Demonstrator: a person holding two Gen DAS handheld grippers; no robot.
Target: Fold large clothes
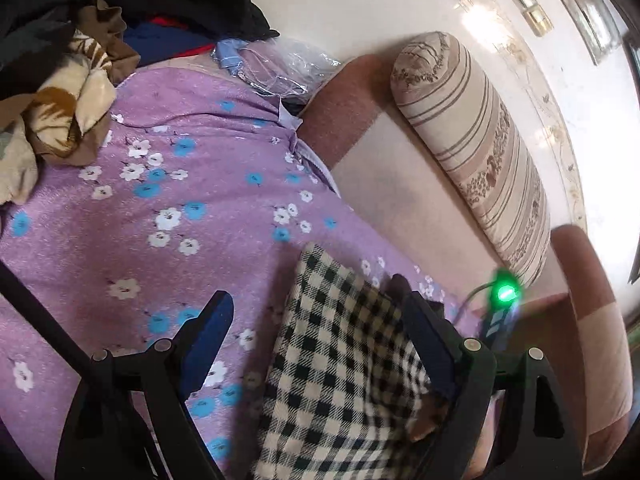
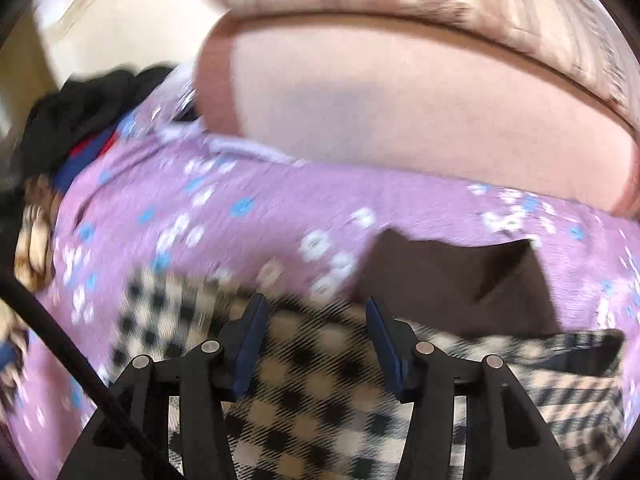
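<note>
A black-and-cream checked garment [image 1: 340, 360] lies on a purple flowered sheet [image 1: 160, 200]. My left gripper [image 1: 318, 316] is open wide over it; the cloth runs up between the fingers beside the right finger [image 1: 424, 328], and the left finger stands clear of it. The right wrist view is blurred by motion. There my right gripper [image 2: 316, 320] hangs over the same checked garment [image 2: 320, 380] with a gap between its jaws and nothing pinched. A dark brown part [image 2: 452, 280] of the cloth shows just beyond it on the sheet [image 2: 280, 208].
A heap of dark and patterned clothes [image 1: 100, 40] fills the sheet's far left corner. A striped bolster cushion [image 1: 472, 140] lies along the wall on the beige and brown seat [image 1: 400, 184]. A small device with a green light [image 1: 506, 292] sits at the right.
</note>
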